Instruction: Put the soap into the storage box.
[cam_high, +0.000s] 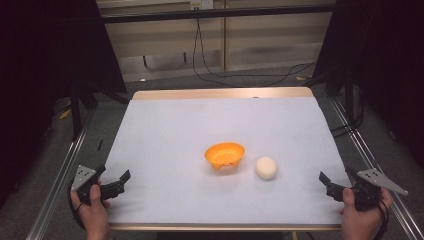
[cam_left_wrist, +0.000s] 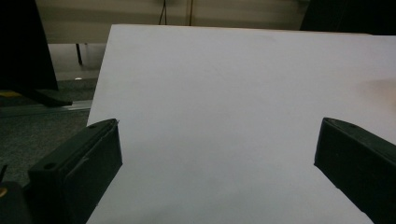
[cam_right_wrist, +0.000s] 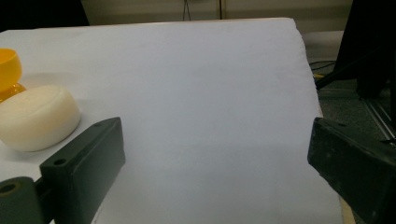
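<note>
Both grippers rest at the near corners of the white table: the left gripper and the right gripper each have their jaws spread wide, holding nothing. An orange bowl sits upright near the table's middle, mouth facing up. Just beside it, toward the right gripper, lies a cream bun, round with no clear long axis, apart from the bowl.

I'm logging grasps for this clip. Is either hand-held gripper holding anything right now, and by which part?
Nothing is held. The left hand-held gripper and right hand-held gripper are both open over bare table, apart from the orange bowl and the cream-coloured bun.
</note>
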